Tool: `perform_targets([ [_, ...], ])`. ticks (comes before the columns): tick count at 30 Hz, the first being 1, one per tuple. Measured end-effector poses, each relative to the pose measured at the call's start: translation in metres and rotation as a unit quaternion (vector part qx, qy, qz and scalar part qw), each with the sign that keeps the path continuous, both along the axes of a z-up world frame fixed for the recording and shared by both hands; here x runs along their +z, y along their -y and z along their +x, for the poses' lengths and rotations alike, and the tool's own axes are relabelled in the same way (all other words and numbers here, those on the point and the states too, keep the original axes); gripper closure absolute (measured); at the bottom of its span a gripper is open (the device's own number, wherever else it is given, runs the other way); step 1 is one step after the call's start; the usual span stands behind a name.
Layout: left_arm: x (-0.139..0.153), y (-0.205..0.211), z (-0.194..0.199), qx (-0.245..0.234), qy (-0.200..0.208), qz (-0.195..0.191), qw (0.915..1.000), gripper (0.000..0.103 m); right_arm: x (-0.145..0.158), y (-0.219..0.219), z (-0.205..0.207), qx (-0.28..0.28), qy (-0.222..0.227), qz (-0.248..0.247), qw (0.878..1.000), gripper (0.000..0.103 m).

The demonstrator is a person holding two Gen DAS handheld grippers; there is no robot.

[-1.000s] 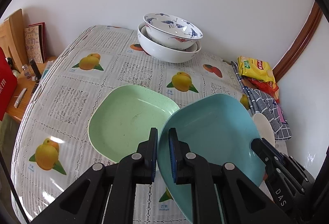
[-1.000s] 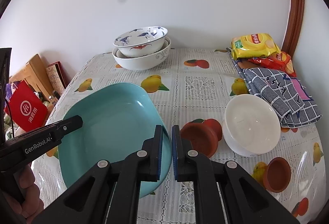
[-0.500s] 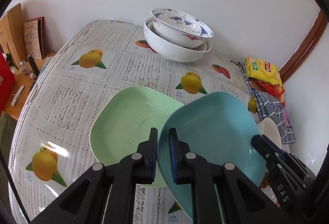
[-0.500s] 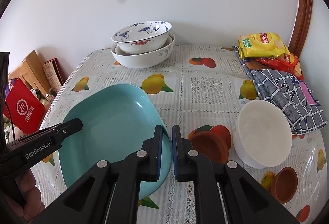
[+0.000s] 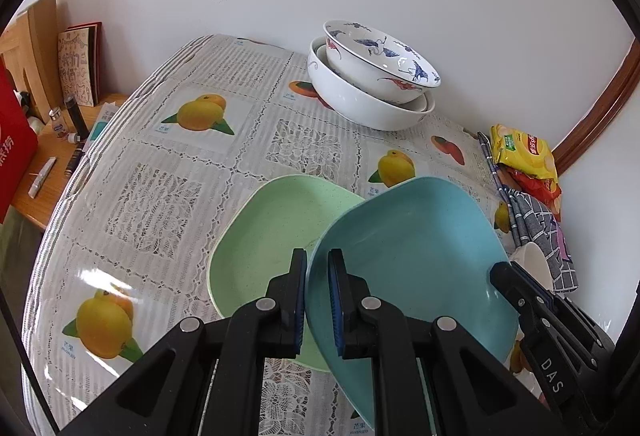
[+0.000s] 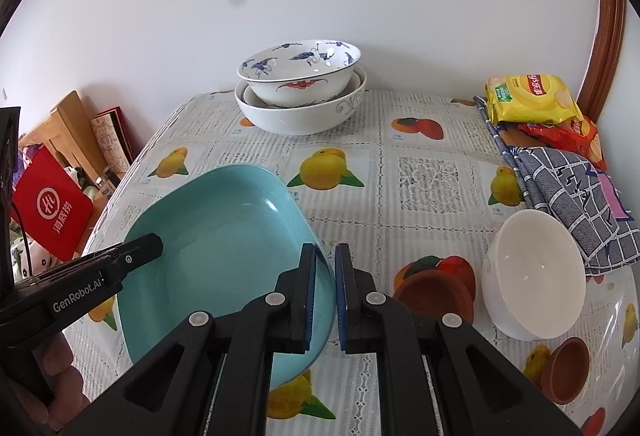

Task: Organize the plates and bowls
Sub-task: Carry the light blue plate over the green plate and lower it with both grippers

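Both grippers hold a teal square plate [image 5: 416,256] above the table, each on an opposite rim. My left gripper [image 5: 317,300] is shut on its left edge; my right gripper [image 6: 325,296] is shut on its right edge, and the plate also shows in the right wrist view [image 6: 224,252]. The teal plate hangs tilted over the right part of a light green square plate [image 5: 280,232] that lies flat on the tablecloth. Two nested patterned bowls [image 5: 372,79] stand at the back by the wall, also in the right wrist view [image 6: 300,91].
A white bowl [image 6: 536,276] lies tipped at the right, next to a brown clay dish [image 6: 432,292] and a second one [image 6: 566,368]. A checked cloth [image 6: 576,191] and snack bags [image 6: 528,97] lie at the back right. A wooden side shelf [image 5: 52,151] with clutter stands left of the table.
Both grippers have carried the teal plate forward and left, further over the green plate. The bowls at the back look nearer. Both grips are unchanged.
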State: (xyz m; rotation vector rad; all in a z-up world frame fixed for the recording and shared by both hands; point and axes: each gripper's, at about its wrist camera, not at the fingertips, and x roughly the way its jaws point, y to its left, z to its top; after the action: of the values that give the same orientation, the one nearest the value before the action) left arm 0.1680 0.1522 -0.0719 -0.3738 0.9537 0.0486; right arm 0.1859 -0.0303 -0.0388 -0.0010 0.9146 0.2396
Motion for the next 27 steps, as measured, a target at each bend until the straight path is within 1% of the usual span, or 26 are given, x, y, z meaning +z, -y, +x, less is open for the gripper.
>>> perform_targets([
  [8, -0.009, -0.016, -0.009, 0.013, -0.018, -0.001, 0.9998, 0.092, -0.010, -0.015, -0.007, 0.015, -0.013, 0.005, 1.000, 0.093],
  [16, -0.016, -0.026, -0.016, 0.025, -0.029, 0.006, 0.9993, 0.092, -0.021, -0.027, -0.012, 0.028, -0.022, 0.008, 0.999, 0.093],
  [23, -0.022, -0.033, -0.014, 0.032, -0.038, 0.012, 0.9987, 0.092, -0.029, -0.036, -0.003, 0.036, -0.034, 0.012, 0.999, 0.093],
  [27, -0.025, -0.042, -0.011, 0.039, -0.042, 0.012, 0.9983, 0.092, -0.030, -0.047, 0.005, 0.044, -0.030, 0.006, 0.999, 0.092],
])
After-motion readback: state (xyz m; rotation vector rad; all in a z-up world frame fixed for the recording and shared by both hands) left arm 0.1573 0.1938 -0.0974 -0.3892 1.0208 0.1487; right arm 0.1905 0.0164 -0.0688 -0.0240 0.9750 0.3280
